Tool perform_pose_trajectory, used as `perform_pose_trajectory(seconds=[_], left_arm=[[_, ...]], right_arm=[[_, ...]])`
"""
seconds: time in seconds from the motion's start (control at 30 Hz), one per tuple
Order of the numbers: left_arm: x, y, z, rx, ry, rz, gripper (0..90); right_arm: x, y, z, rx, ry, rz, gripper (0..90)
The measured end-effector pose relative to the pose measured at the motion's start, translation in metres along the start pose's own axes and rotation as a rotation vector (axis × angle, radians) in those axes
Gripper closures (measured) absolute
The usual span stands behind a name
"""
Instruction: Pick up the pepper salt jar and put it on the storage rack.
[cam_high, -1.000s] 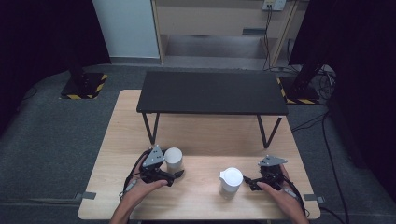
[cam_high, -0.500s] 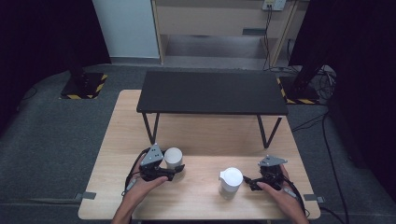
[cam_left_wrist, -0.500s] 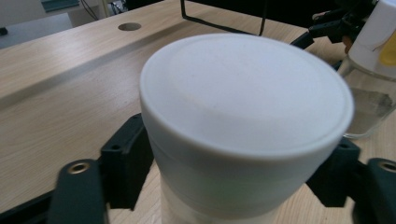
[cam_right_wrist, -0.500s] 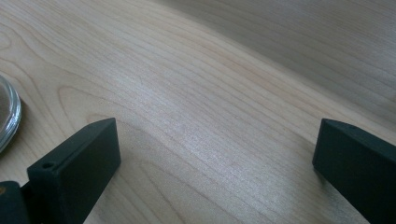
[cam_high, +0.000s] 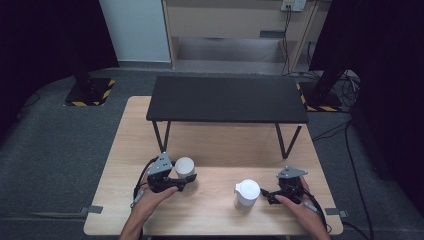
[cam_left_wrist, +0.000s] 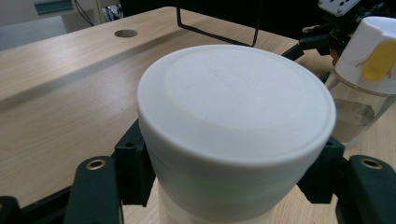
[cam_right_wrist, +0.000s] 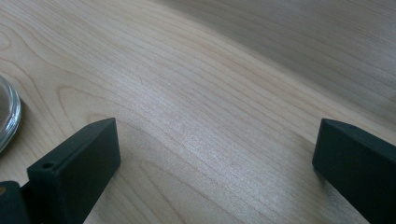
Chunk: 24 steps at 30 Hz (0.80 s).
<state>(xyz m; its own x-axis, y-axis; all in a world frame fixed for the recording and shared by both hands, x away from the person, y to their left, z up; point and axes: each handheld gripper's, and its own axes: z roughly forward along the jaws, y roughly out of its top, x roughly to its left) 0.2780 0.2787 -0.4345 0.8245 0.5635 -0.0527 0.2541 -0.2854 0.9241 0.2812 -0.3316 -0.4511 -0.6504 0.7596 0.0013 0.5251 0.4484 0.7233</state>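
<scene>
Left gripper has just closed its jaws on the white jar, so lift straight. Right gripper sits spread wide beside the glass bottle. Pad contact looks square, I think.

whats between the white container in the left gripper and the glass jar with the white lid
Nothing: in the high view the stretch of wooden table between the white container, clamped in the left gripper, and the glass jar is bare.
</scene>
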Motion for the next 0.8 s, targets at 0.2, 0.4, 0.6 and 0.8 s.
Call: perform_pose_trajectory(seconds=[0.2, 0.4, 0.6, 0.8], left_arm=[[0.006, 0.011, -0.011, 0.009, -0.025, 0.047, 33.1], [0.012, 0.017, -0.016, 0.007, -0.057, 0.073, 33.1], [0.014, 0.025, -0.015, 0.022, -0.081, 0.099, 33.1], [0.016, 0.028, -0.015, 0.011, -0.109, 0.105, 33.1]], right_arm=[[0.0, 0.0, 0.0, 0.0, 0.0, 0.0, 1.6], [0.0, 0.0, 0.0, 0.0, 0.0, 0.0, 1.6], [0.0, 0.0, 0.0, 0.0, -0.001, 0.0, 1.7], [0.0, 0.0, 0.0, 0.0, -0.002, 0.001, 1.7]])
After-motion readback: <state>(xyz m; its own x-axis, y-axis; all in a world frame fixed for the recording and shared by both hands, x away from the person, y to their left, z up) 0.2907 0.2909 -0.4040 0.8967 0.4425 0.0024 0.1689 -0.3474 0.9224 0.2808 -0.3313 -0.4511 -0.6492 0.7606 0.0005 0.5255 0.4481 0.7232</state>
